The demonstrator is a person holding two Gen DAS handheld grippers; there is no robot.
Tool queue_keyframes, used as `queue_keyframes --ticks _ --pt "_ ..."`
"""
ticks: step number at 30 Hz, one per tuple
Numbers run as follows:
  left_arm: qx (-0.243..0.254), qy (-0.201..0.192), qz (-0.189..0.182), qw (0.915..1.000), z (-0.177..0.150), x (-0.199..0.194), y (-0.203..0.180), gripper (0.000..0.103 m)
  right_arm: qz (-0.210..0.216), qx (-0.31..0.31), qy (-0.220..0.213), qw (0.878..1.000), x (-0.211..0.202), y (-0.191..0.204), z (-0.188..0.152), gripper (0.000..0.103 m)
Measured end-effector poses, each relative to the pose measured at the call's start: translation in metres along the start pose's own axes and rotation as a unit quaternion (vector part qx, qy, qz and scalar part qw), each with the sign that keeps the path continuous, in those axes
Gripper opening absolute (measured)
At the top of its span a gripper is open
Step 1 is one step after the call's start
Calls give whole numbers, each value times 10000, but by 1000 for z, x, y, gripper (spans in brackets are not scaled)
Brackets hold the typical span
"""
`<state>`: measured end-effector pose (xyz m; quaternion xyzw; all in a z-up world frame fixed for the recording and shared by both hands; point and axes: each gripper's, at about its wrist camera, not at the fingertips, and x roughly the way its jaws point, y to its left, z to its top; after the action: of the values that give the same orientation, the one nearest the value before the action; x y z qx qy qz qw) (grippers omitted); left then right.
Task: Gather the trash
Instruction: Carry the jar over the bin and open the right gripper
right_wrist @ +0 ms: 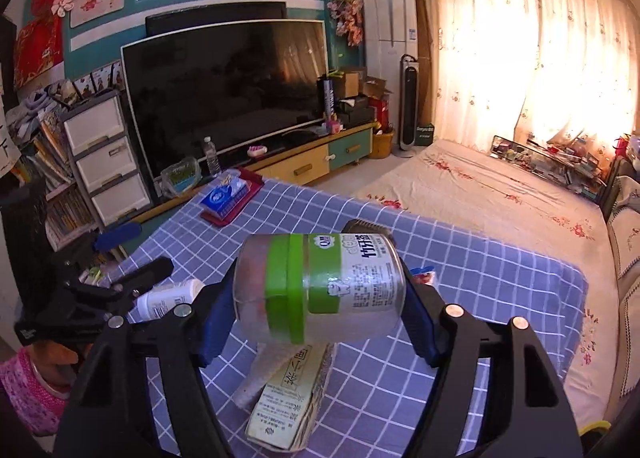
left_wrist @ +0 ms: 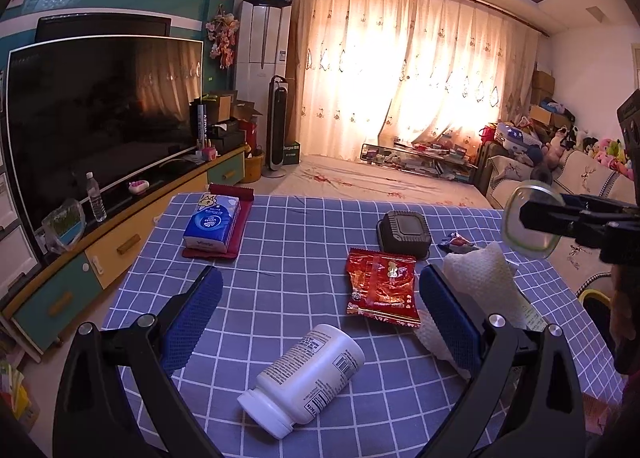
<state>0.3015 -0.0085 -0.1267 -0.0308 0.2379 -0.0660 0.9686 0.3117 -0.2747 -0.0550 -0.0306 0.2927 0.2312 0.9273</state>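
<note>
Your right hand-held gripper [right_wrist: 320,298] clamped on a clear green-lidded jar [right_wrist: 320,286] above the checked table [right_wrist: 500,298], your left hand-held gripper [left_wrist: 320,314] spread wide over a white bottle [left_wrist: 304,374], red wrapper [left_wrist: 382,286] beside it

Living-room background around the checked surface [left_wrist: 280,242]

A large dark television [left_wrist: 100,118] stands on a yellow-and-teal cabinet [left_wrist: 120,246]; a tissue pack [left_wrist: 212,226] lies on a red mat [left_wrist: 236,242], a black box [left_wrist: 404,234] near lit curtains [left_wrist: 420,70].
</note>
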Motion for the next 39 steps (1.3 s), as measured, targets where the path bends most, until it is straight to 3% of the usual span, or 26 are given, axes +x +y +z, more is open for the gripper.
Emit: queue_keyframes --ticks 4,10,14,20,24,28,34,39 --pt "48 24 -23 10000 -2 1 -3 97 -323 137 -173 9992 -37 -15 -3 68" --pt "104 -6 -52 9999 -2 -2 -6 97 -1462 801 -169 9859 -96 -75 -45 68" --pt "131 -7 -57 9999 -3 -3 -8 97 -2214 1611 87 9617 -126 -133 -96 68" --pt "228 52 -21 9997 -5 0 -12 97 -3194 2651 688 9072 -152 -211 -180 68" --pt "293 75 0 9995 -7 2 -15 97 -3466 3235 1174 8726 -149 -251 -228 68" --pt "348 90 40 9993 -8 3 -18 97 -3531 3559 1534 8515 -137 -269 -261 68" --pt "402 125 53 9991 -9 5 -21 97 -3553 3712 1841 8379 -123 -283 -280 70" --pt "416 123 44 9991 -9 6 -21 97 -3735 3643 1688 8362 -129 -283 -277 74"
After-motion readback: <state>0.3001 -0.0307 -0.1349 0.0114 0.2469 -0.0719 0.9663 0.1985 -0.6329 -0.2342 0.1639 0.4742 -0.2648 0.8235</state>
